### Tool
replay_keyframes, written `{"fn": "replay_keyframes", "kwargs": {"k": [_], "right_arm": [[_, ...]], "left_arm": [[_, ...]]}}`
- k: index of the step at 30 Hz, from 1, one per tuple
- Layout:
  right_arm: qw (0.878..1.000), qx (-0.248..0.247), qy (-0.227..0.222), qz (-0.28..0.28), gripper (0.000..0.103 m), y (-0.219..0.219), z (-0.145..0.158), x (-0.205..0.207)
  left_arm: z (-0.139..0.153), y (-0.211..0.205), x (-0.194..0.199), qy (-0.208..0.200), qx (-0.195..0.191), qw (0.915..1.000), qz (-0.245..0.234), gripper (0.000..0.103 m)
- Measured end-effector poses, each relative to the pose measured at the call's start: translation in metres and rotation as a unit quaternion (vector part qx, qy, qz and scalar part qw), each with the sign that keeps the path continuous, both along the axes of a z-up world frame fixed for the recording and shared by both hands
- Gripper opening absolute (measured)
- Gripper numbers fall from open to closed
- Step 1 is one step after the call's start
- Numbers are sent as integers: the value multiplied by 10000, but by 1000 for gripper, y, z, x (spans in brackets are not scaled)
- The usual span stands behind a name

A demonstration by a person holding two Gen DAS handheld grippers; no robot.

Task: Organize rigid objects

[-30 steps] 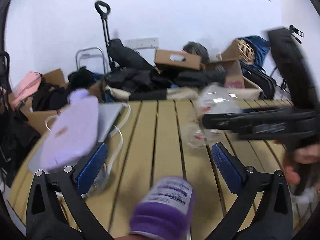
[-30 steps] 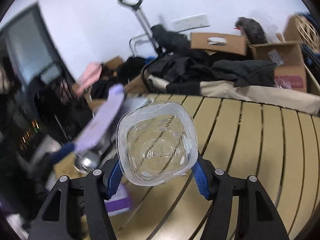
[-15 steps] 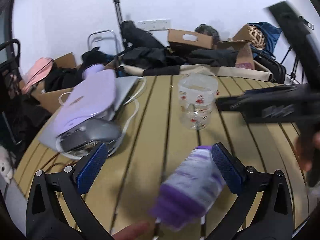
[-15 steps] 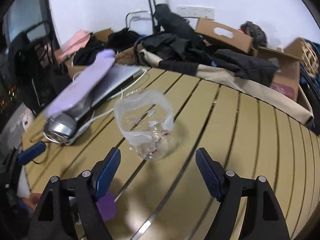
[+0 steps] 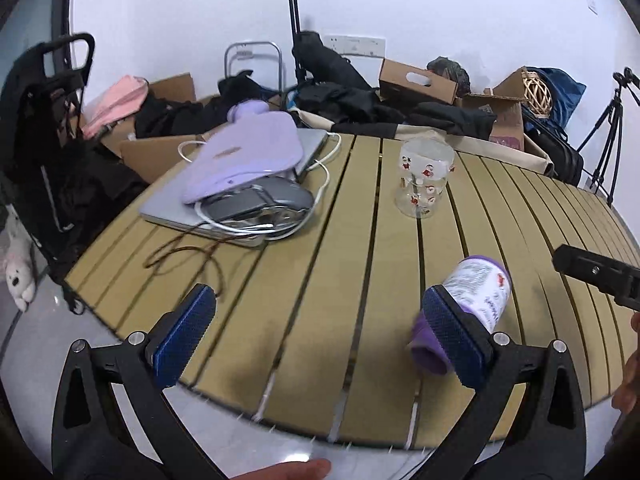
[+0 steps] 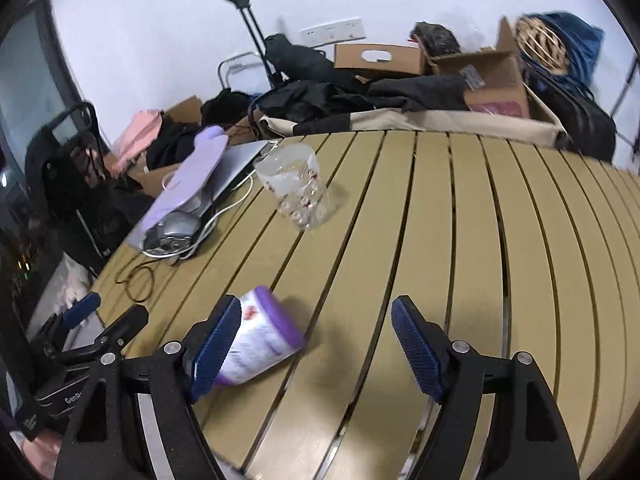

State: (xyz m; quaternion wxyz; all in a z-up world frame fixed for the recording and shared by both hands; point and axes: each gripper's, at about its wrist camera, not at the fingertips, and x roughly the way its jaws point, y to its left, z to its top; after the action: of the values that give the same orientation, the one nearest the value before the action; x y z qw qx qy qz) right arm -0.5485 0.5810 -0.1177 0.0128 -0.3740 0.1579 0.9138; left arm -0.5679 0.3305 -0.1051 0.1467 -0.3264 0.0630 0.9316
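A purple-capped white bottle (image 5: 478, 296) lies on its side on the slatted wooden table (image 5: 360, 280), just behind my left gripper's right finger; it also shows in the right wrist view (image 6: 260, 340). A clear glass with red figures (image 5: 424, 182) stands upright mid-table, also seen in the right wrist view (image 6: 298, 192). My left gripper (image 5: 320, 336) is open and empty above the table's near edge. My right gripper (image 6: 316, 344) is open and empty, with the bottle beside its left finger.
A laptop (image 5: 224, 204) with a lilac pouch (image 5: 244, 156), a silver mouse and white cables sits on the table's left. A brown cord (image 5: 180, 252) trails near the edge. Boxes, bags and clothes pile behind the table.
The right gripper set the glass down, opened and drew back. The purple bottle left the left gripper and came to lie on the table. Both grippers pulled back toward the near edge.
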Motion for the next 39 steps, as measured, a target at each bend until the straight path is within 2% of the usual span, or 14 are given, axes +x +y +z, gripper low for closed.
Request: {"fn": "replay_keyframes", "kwargs": {"k": [7, 10, 15, 17, 18, 22, 24, 27, 30, 34, 36, 39], "right_arm": [[9967, -741, 134, -310, 82, -6, -6, 65], [9964, -753, 95, -388, 82, -13, 1, 93], [9976, -560, 353, -182, 82, -26, 35, 150], [9986, -259, 454, -53, 82, -38, 52, 176], [9987, 43, 500, 1, 82, -47, 61, 195], [9956, 589, 687, 252, 82, -74, 89, 256], [9921, 818, 847, 441, 82, -91, 103, 293], [9870, 1130, 920, 672, 82, -118, 124, 338], [9836, 1076, 1076, 972, 82, -140, 145, 384], [9795, 1092, 1171, 1224, 83, -167, 156, 443], [9779, 1171, 1204, 1243, 89, -180, 152, 474], [9766, 1286, 1279, 1156, 89, -199, 135, 519]], "left_arm": [[21, -35, 53, -60, 198, 9997, 104, 103], [38, -53, 82, 86, 251, 9996, 86, 103], [67, -91, 152, 488, 343, 9981, 170, 103], [83, -110, 187, 690, 377, 9965, 279, 103], [90, -117, 201, 746, 405, 9959, 325, 103], [127, -157, 272, 907, 662, 9927, 429, 103], [140, -169, 301, 1039, 634, 9919, 349, 103], [165, -183, 348, 1360, 394, 9896, 241, 103], [184, -205, 396, 1471, 421, 9879, 255, 103], [177, -228, 451, 1547, 357, 9870, 264, 103], [165, -242, 481, 1639, 312, 9856, 256, 103], [144, -265, 522, 1752, 268, 9839, 214, 103]]}}
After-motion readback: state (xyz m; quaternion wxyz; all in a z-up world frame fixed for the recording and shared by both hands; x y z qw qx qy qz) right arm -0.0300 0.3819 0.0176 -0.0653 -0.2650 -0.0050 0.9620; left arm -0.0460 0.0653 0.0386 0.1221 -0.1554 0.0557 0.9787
